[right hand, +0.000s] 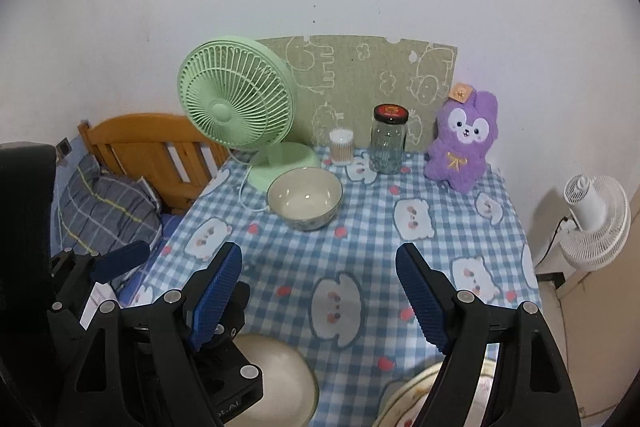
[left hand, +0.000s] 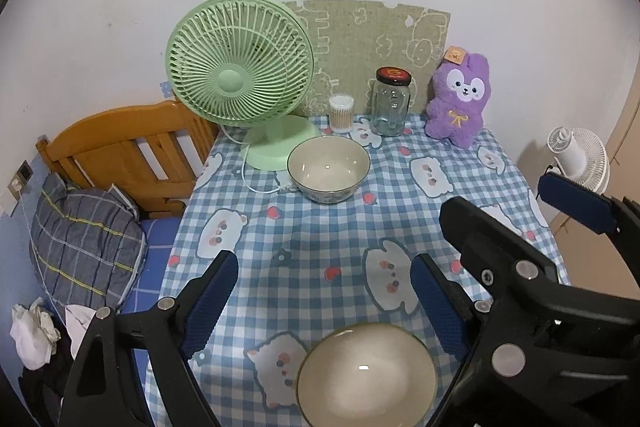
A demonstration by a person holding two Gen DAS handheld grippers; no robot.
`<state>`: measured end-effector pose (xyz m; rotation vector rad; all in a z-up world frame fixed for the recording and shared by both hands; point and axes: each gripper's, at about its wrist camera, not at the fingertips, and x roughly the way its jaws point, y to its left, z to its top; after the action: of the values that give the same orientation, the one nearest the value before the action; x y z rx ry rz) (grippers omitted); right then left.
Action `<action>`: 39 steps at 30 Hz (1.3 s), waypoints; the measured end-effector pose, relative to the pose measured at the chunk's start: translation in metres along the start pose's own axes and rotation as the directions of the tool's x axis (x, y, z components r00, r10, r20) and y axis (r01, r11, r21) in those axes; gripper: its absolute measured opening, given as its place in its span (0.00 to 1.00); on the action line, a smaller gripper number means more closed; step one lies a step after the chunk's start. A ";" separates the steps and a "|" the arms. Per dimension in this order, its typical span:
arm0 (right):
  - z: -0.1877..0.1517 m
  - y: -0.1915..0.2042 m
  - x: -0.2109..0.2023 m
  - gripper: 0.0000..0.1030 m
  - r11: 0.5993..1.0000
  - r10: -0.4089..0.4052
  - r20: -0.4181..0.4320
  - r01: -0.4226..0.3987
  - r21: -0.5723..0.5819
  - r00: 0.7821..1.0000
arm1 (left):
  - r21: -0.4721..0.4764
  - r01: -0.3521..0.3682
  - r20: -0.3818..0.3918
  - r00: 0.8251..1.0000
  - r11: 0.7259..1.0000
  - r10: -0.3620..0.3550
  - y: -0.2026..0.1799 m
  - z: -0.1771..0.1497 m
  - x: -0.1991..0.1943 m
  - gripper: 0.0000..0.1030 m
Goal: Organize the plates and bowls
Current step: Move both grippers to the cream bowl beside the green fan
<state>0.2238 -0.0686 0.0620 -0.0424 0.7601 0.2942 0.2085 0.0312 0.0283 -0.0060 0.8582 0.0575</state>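
A cream bowl [left hand: 329, 169] stands upright on the checked tablecloth [left hand: 312, 239] in front of the green fan; it also shows in the right wrist view [right hand: 305, 198]. A second cream bowl [left hand: 366, 375] sits at the near table edge, just below my open, empty left gripper [left hand: 322, 297]; it also shows in the right wrist view [right hand: 276, 383]. My right gripper [right hand: 320, 297] is open and empty above the cloth. A patterned plate [right hand: 416, 401] lies at the near edge under its right finger, partly hidden. The right gripper also shows in the left wrist view [left hand: 516, 219].
A green desk fan [left hand: 240, 75] with a white cord, a cotton-swab tub [left hand: 341, 113], a glass jar with a black lid [left hand: 391, 103] and a purple plush [left hand: 460, 99] line the back. A wooden bed frame [left hand: 132, 151] and pillow lie left. A white fan [right hand: 596, 219] stands right.
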 end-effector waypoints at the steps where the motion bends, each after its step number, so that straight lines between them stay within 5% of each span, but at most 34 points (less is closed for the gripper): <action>1: 0.003 0.000 0.006 0.80 1.000 0.000 -0.004 0.000 -0.005 1.000 | 0.000 0.000 -0.005 1.000 1.000 0.000 0.000 0.002 0.004 0.86; 39: 0.071 -0.020 0.193 0.77 0.999 0.019 -0.154 -0.015 0.030 0.988 | -0.098 -0.058 -0.155 0.987 0.993 0.042 0.046 0.088 0.180 0.77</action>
<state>0.4088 -0.0297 -0.0199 -0.0318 0.9189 0.2983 0.3900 0.0878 -0.0489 -0.0857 1.0080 0.1500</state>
